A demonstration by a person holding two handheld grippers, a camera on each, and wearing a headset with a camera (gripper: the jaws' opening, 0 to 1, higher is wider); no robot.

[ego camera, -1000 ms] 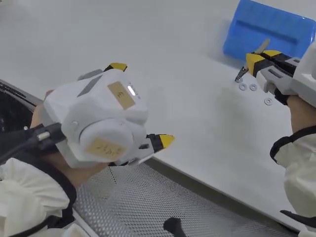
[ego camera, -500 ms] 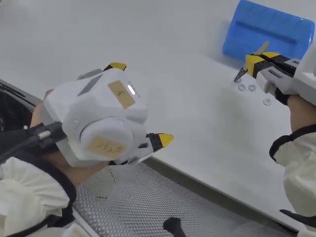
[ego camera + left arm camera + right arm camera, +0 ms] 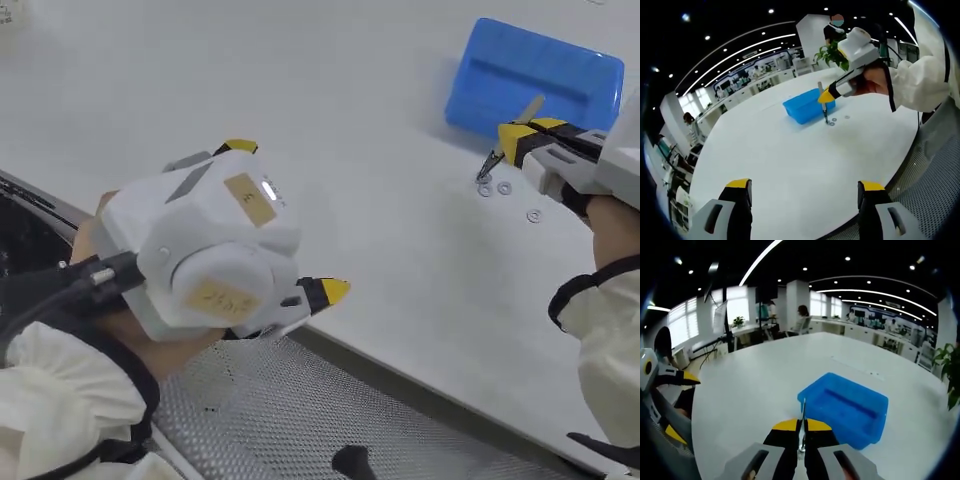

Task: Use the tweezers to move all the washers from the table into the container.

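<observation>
The right gripper has its yellow-tipped fingers pinched tight on the tweezers. The tweezer points slant down to just above the nearest of three washers lying on the worktop; whether they touch it I cannot tell. Over the last second the points look to have dipped a shade closer to that washer, though much of the shift in the head view is the headset moving. I would judge this as lining up for a pick: nothing looks lifted, and all three washers sit out on the worktop, just in front of the blue container. The left gripper waits well apart at the worktop's near edge, fingers spread wide and holding nothing, and it has not stirred.
</observation>
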